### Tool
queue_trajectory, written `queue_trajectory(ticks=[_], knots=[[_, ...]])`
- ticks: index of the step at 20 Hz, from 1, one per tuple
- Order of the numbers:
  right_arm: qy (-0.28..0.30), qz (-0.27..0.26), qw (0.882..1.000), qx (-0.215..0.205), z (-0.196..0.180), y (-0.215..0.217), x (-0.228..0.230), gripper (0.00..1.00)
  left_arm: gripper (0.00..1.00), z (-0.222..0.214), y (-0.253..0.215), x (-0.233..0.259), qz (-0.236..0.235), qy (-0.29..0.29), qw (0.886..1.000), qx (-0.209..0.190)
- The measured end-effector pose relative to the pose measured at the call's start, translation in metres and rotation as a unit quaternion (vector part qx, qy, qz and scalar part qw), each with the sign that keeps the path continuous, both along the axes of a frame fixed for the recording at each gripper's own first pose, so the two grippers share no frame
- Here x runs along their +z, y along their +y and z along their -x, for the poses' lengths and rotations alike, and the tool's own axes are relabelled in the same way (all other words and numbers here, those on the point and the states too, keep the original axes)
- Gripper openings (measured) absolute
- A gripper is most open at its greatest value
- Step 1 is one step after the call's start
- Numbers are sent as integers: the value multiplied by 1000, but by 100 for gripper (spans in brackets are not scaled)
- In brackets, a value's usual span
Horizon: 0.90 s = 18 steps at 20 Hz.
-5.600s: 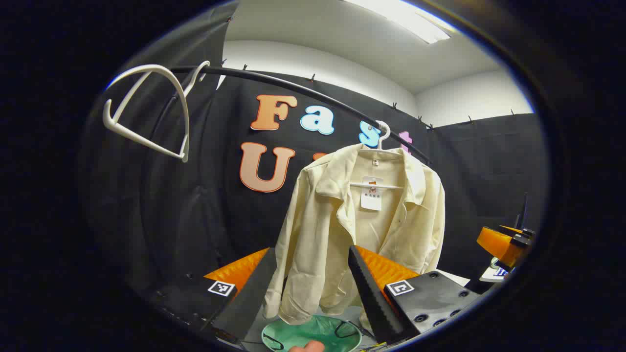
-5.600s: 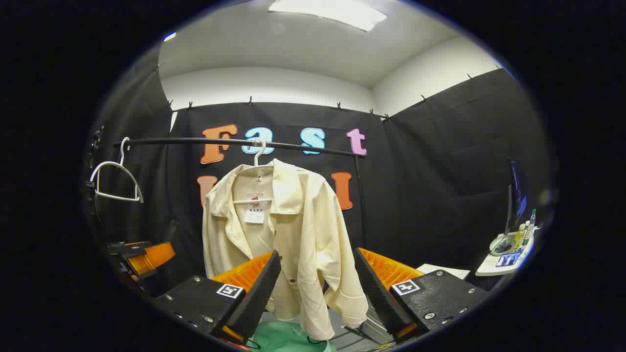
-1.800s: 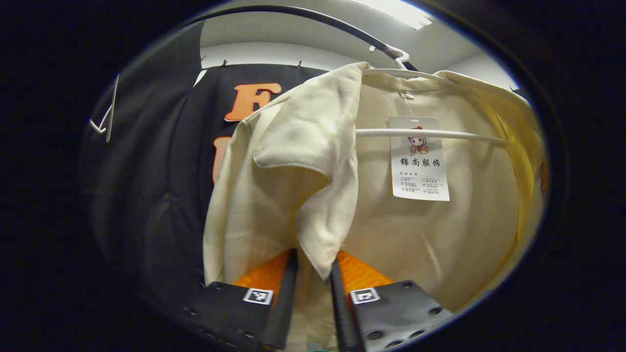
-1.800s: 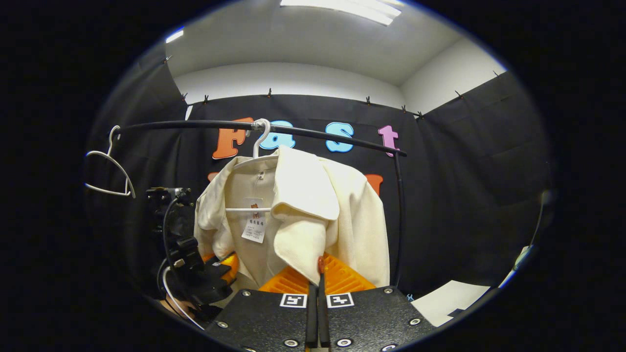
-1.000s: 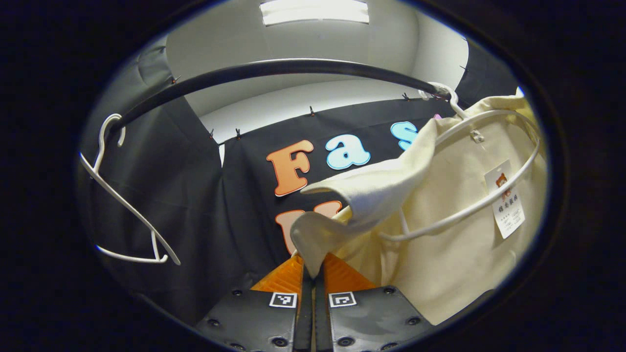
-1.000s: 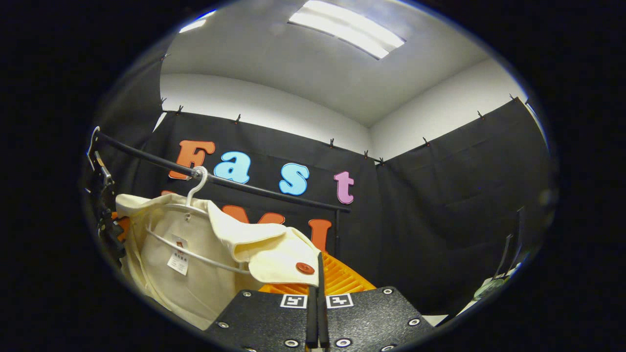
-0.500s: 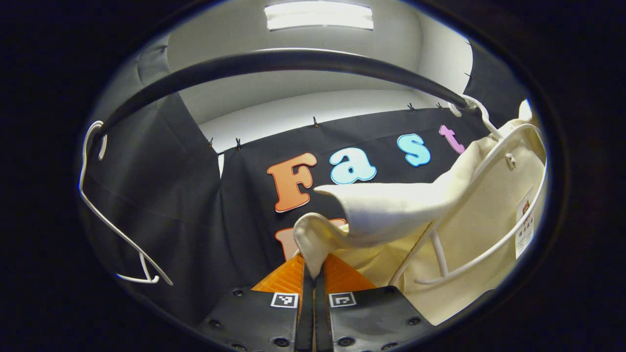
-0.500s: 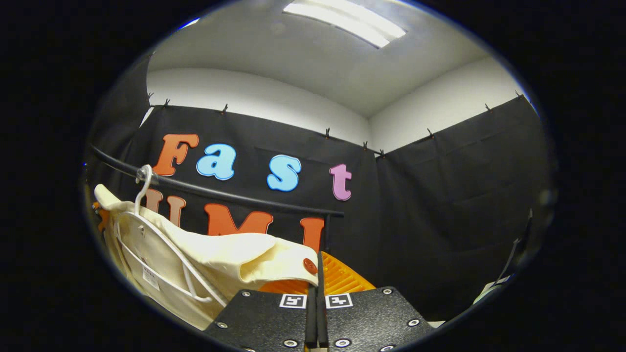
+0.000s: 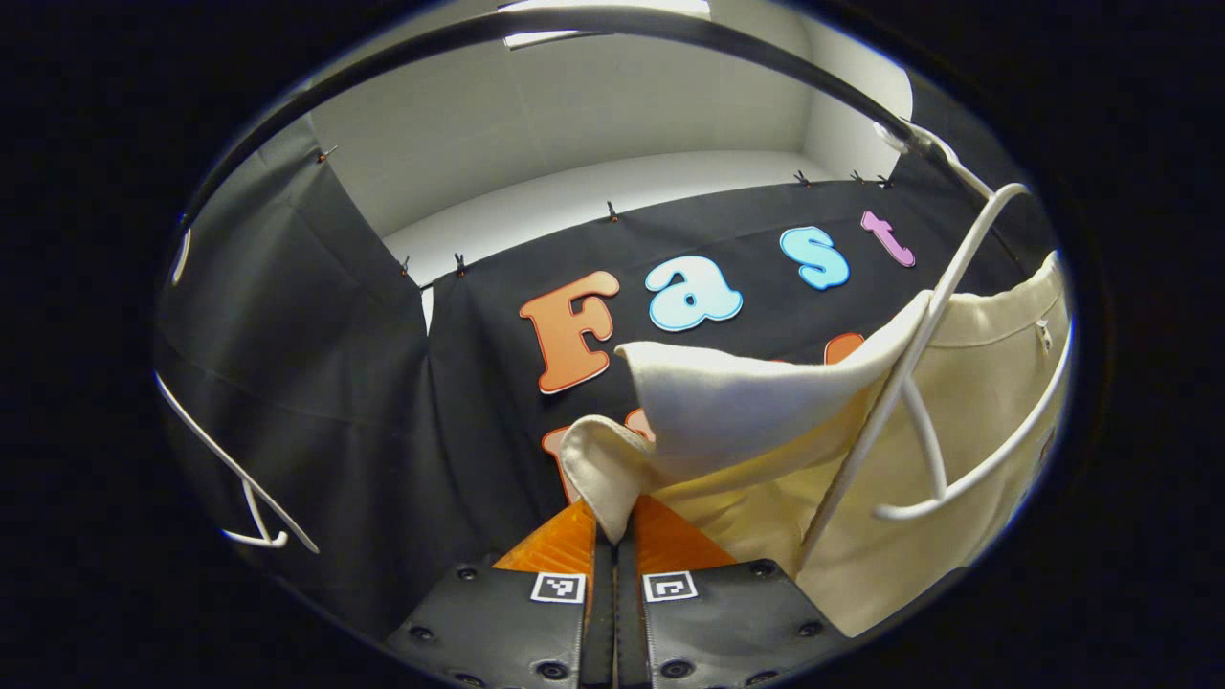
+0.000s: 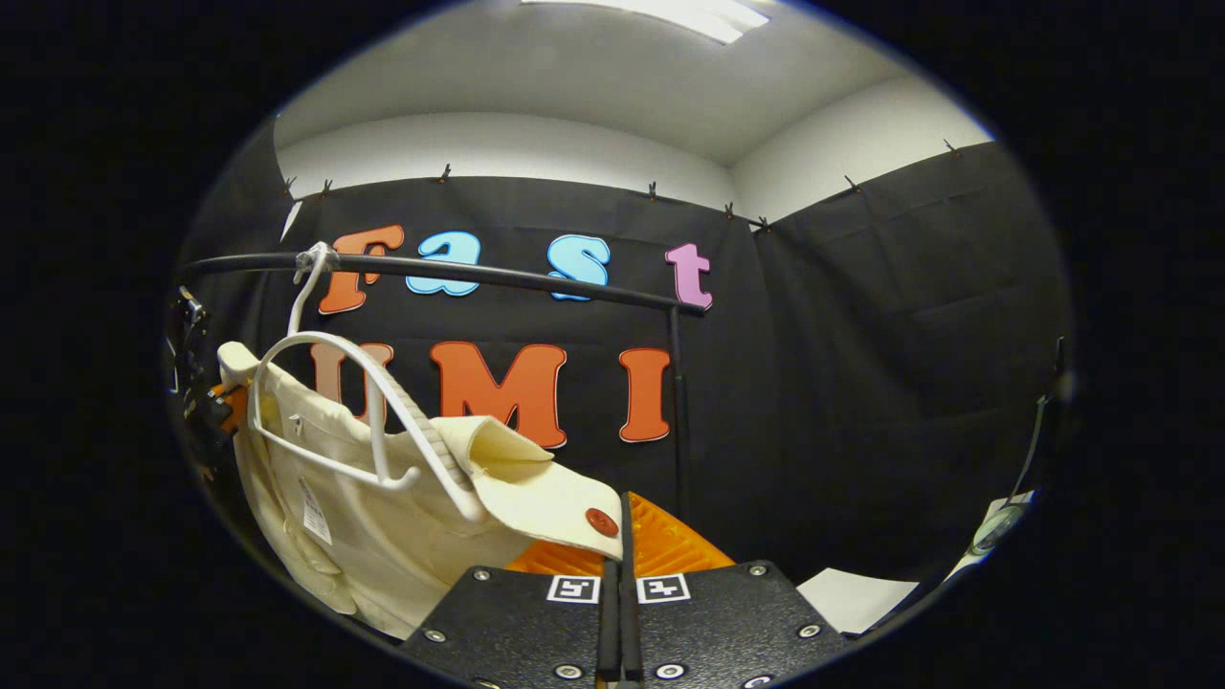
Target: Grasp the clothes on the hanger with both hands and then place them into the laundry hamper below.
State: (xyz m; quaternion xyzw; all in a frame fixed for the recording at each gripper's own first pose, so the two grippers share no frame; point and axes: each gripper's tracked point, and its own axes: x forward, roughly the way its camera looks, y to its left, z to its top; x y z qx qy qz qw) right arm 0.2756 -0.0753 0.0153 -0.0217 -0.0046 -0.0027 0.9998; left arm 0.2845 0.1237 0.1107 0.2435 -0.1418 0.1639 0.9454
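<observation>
A cream shirt point(image 9: 967, 402) hangs partly off a white hanger point(image 9: 904, 378) hooked on the black rail point(image 9: 612, 21). In the left gripper view my left gripper point(image 9: 612, 536) is shut on the shirt's lapel, which stretches toward me, and the hanger's near arm stands bare in front of the cloth. In the right gripper view my right gripper point(image 10: 620, 544) is shut on the shirt's point(image 10: 373, 545) other front edge, right beside a red button point(image 10: 601, 522). The hanger point(image 10: 383, 407) there swings tilted under the rail point(image 10: 498, 274), its upper arms uncovered.
A second, empty white hanger point(image 9: 244, 493) hangs at the far left of the rail. The rail's upright post point(image 10: 678, 421) stands behind my right gripper. A white table edge point(image 10: 852, 595) with small items lies at the lower right.
Both grippers, shut on the shirt's front edges, have kept pulling them outward. The shirt has slid down off the hanger's arms, and the hanger has swung and tilted.
</observation>
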Motion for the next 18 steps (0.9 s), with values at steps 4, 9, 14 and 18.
queue_trajectory(ticks=[4,9,14,18], knots=[[7,17,1000,21,7,27,-14,0,8,-12,32,-12,22,13,999,27],[18,33,998,49,19,60,-40,0,8,14,60,-26,9,25,998,64],[39,27,997,53,38,65,-64,0,8,46,70,-32,-16,39,996,72],[22,18,998,53,66,71,-42,0,8,82,68,-33,-16,49,997,64]])
